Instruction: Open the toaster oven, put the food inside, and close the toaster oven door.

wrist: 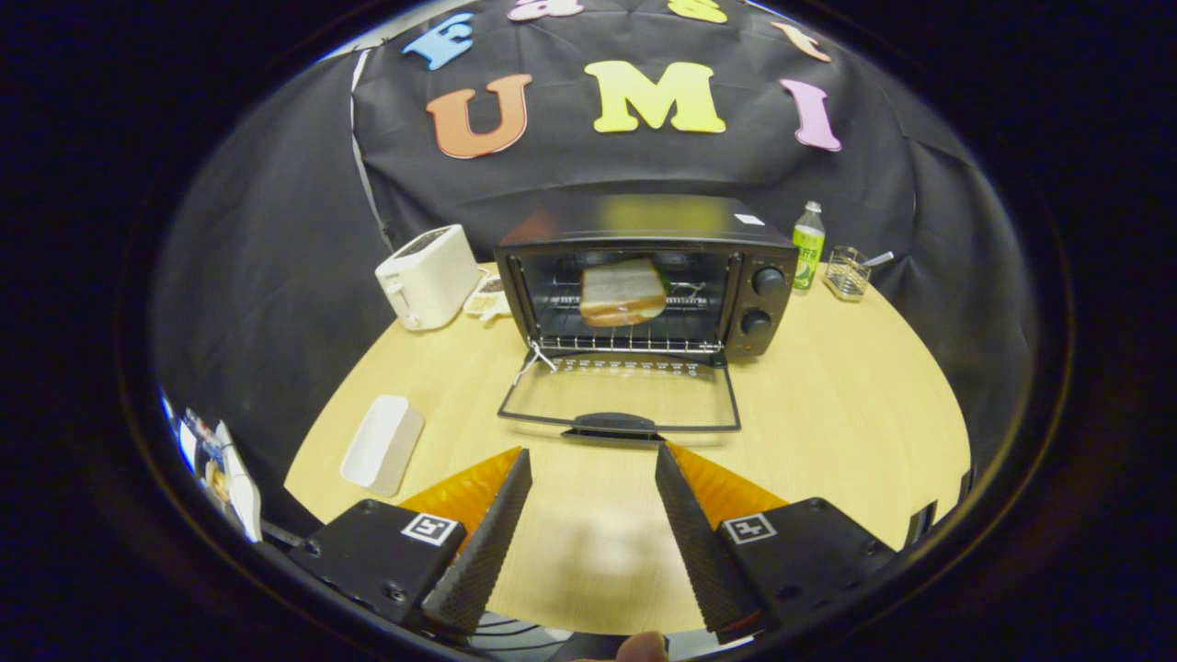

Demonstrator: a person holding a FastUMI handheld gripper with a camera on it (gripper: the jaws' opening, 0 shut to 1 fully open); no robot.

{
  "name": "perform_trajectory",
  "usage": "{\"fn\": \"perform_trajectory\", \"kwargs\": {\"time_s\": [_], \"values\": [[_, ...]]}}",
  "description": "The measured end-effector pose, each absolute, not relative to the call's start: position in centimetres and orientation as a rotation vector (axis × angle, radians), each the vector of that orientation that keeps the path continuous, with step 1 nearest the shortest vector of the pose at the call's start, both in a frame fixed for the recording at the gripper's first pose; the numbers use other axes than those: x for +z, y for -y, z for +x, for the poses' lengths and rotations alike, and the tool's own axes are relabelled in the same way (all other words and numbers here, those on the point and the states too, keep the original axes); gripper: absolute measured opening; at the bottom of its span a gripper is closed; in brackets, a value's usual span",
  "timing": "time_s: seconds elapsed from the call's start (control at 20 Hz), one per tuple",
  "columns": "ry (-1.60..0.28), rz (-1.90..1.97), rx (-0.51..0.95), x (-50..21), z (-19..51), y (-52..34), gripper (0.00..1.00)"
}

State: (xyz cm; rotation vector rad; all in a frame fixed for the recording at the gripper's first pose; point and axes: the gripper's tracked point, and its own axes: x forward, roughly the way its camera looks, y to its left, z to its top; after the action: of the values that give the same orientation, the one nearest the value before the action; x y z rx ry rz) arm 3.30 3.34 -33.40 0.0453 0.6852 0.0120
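Gripper view: jaws wide apart, holding nothing, just short of toaster oven door, folded down; sandwich on rack inside.

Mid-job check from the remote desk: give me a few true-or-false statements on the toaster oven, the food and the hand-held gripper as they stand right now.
1. The toaster oven door is shut. False: it lies folded down, open, on the table.
2. The sandwich sits on the rack inside the oven. True.
3. The hand-held gripper is shut on the door handle. False: its fingers are open and empty, the handle just ahead of them.
4. A white toaster stands beside the oven. True.
5. The white tray holds the food. False: it is empty.
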Motion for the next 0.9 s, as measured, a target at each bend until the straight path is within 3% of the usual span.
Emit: {"fn": "perform_trajectory", "kwargs": {"time_s": [0.45,0.9], "values": [[-0.786,0.121,-0.064,-43.0,7.9,-1.8,0.90],[-0.782,0.117,-0.129,-45.2,10.8,-1.0,0.90]]}}
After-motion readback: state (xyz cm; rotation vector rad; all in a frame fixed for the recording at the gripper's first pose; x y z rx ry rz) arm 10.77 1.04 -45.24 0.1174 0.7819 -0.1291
